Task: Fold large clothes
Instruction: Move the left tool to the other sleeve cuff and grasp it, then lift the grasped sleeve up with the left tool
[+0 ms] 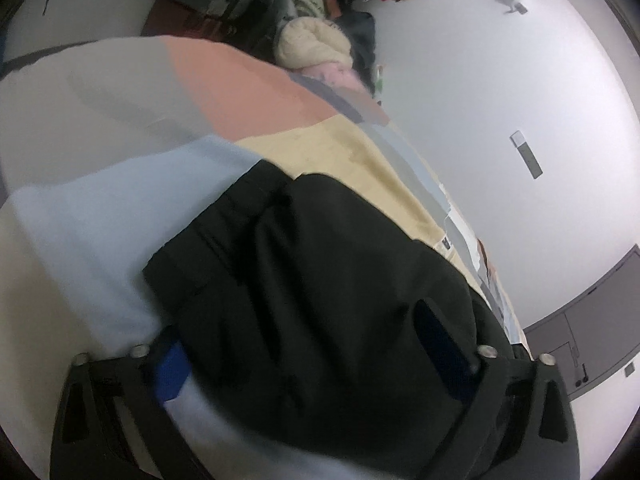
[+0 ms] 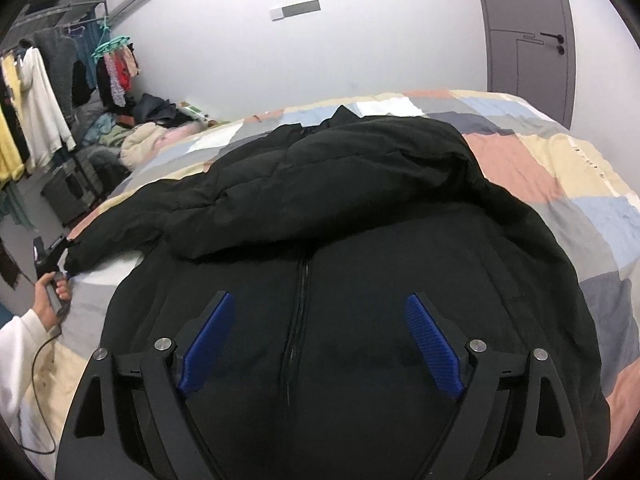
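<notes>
The patchwork quilt (image 2: 540, 168) covers the bed, and the black jacket (image 2: 360, 208) lies spread on it, zipper (image 2: 298, 312) up, its long axis running from 6 o'clock toward the collar at 12 in the right wrist view. One sleeve (image 2: 132, 216) stretches out toward 9 o'clock, where the left gripper (image 2: 48, 256) sits at its cuff. In the left wrist view the cuff (image 1: 320, 280) fills the gap between the wide-spread fingers (image 1: 170, 368), but whether they pinch it I cannot tell. The right gripper (image 2: 320, 348) hovers spread wide over the chest, straddling the zipper, holding nothing. Judging by this, the left hand is nearer the sleeve, which likely folds across toward 3 o'clock.
</notes>
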Action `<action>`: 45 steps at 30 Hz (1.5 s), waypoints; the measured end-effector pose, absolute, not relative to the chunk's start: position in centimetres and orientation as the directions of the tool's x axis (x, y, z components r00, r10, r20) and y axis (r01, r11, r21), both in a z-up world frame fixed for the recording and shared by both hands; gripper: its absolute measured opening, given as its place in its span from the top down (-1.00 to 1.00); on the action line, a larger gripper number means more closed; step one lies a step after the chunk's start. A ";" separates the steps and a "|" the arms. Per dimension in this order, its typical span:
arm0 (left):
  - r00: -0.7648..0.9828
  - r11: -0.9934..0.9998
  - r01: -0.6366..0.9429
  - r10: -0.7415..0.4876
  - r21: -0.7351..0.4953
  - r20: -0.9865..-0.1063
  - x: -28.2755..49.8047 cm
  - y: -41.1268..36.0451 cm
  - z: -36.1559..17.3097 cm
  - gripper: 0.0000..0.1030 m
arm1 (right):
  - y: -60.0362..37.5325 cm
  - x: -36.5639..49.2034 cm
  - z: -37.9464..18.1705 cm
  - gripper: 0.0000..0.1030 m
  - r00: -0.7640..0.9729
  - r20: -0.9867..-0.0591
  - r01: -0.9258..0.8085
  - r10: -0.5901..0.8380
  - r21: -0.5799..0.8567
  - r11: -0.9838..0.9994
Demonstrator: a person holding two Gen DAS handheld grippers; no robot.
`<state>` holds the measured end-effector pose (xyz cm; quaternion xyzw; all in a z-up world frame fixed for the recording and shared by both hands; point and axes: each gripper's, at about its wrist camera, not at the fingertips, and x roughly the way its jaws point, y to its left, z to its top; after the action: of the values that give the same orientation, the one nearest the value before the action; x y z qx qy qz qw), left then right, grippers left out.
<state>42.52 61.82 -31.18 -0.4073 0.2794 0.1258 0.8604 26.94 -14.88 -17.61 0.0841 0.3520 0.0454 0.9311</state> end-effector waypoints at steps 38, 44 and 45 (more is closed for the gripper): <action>0.835 0.875 -0.360 0.148 -0.324 -0.530 37.2 46.4 -2.0 0.83 | -20.0 21.6 -14.1 -0.99 0.820 -0.548 -0.086 0.162 0.160 0.983; 0.853 0.919 -0.298 0.134 -0.258 -0.505 36.9 40.0 3.1 0.83 | -19.8 20.8 -14.1 -0.99 0.823 -0.542 -0.128 0.168 0.113 0.985; 0.858 0.928 -0.283 0.131 -0.243 -0.497 37.0 38.8 3.9 0.83 | -19.8 20.7 -14.2 -0.99 0.824 -0.542 -0.133 0.168 0.103 0.986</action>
<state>36.99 38.81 3.92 -0.1558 0.2435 0.1087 0.9511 20.69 -19.81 -14.17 0.0302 0.2862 0.0788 0.9544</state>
